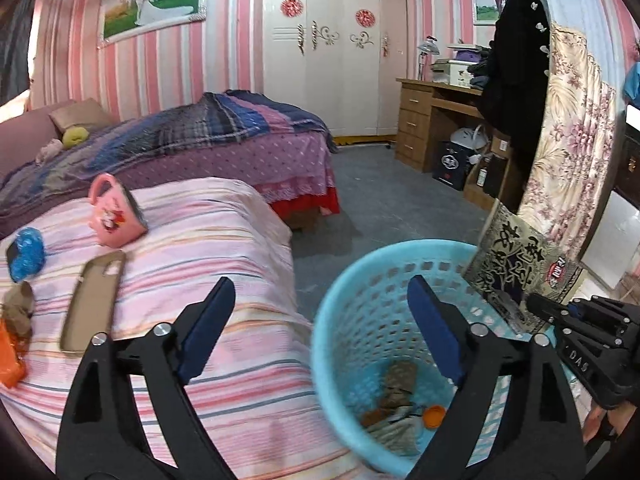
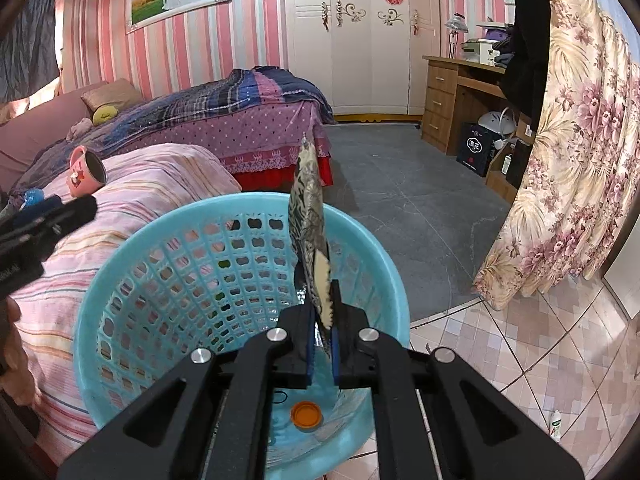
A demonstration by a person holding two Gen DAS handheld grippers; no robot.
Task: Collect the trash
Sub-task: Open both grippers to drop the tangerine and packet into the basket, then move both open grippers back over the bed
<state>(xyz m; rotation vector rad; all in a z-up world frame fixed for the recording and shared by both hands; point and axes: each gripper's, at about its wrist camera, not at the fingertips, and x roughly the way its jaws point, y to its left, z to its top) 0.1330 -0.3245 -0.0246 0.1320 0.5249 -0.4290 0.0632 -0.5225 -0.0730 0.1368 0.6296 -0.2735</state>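
**Trainee:** Where do the two grippers stand?

**Instructor:** Your right gripper (image 2: pixel 323 334) is clenched on the bottom edge of a patterned snack wrapper (image 2: pixel 308 216), which stands upright over the blue basket (image 2: pixel 132 240). Your left gripper (image 1: pixel 320 332) is spread wide with nothing between its fingers, above the basket's near rim beside the striped bed (image 1: pixel 208 240).

**Trainee:** What could go wrong?

**Instructor:** The wrapper is tall and light. If you let go while it leans toward the far rim, it may tip over the edge onto the grey floor (image 2: pixel 400 184). Holding it by one thin edge also lets it swing. Lower it toward the middle of the basket before you release.

**Trainee:** How much room is there?

**Instructor:** The basket mouth is wide; an orange cap (image 2: pixel 306 415) and scraps lie at the bottom, well below the rim. The bed edge presses close on the left, the flowered curtain (image 2: pixel 580 160) hangs off to the right. More litter, a crumpled brown scrap (image 1: pixel 18 308) and an orange piece (image 1: pixel 10 360), waits on the bed near a phone case (image 1: pixel 93 300) and pink mug (image 1: pixel 114 212).
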